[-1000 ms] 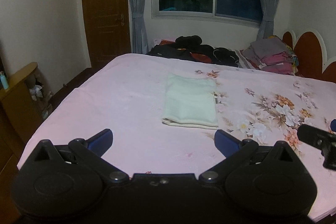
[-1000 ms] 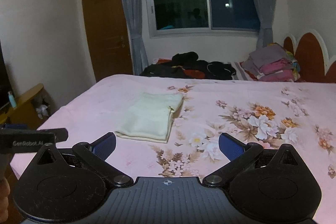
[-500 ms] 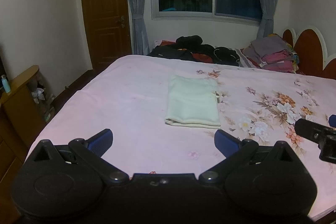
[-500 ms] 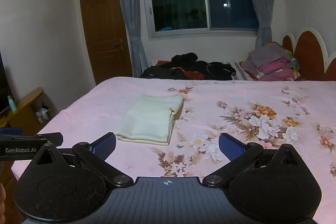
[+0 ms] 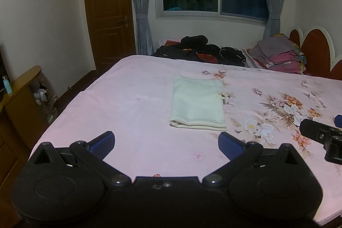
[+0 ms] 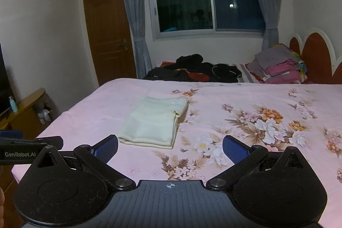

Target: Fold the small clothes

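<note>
Both tools slightly farther back.

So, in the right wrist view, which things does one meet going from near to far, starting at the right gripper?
right gripper → folded cream garment on the pink bedsheet → dark clothes pile → window

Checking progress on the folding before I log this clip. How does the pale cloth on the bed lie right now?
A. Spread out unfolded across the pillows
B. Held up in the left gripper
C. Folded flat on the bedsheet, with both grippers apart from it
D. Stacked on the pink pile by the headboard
C: the pale cloth lies as a folded rectangle on the bedsheet, and the left gripper and right gripper are both open and off it.
</note>
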`<move>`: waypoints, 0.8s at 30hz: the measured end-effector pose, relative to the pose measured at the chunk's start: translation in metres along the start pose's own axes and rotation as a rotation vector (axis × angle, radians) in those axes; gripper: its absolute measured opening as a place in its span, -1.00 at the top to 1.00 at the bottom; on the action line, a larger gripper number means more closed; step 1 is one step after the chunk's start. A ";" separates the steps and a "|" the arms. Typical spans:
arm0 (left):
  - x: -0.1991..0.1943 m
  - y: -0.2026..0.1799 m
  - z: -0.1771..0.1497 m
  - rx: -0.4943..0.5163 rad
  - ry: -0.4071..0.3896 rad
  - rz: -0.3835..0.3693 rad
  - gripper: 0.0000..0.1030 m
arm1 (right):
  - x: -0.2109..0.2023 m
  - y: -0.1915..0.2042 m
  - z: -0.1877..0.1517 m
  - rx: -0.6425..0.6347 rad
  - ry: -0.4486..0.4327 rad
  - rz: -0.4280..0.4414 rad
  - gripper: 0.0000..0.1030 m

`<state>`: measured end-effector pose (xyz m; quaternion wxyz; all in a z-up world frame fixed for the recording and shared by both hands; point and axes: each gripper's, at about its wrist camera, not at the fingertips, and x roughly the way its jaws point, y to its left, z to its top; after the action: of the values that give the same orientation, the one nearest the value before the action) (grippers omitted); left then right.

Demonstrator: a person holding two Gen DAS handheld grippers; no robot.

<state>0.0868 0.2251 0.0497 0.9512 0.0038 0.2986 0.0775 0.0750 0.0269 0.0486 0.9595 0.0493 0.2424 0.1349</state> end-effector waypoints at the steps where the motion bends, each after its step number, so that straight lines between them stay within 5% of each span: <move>1: 0.000 -0.001 0.000 0.001 0.000 0.001 -1.00 | 0.000 0.000 0.000 -0.001 0.001 0.001 -0.99; 24: 0.019 0.003 0.004 0.003 0.049 -0.037 -1.00 | 0.014 0.003 0.000 -0.005 0.027 0.013 -0.99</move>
<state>0.1044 0.2315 0.0424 0.9450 -0.0021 0.3217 0.0594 0.0861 0.0333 0.0423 0.9553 0.0467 0.2549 0.1422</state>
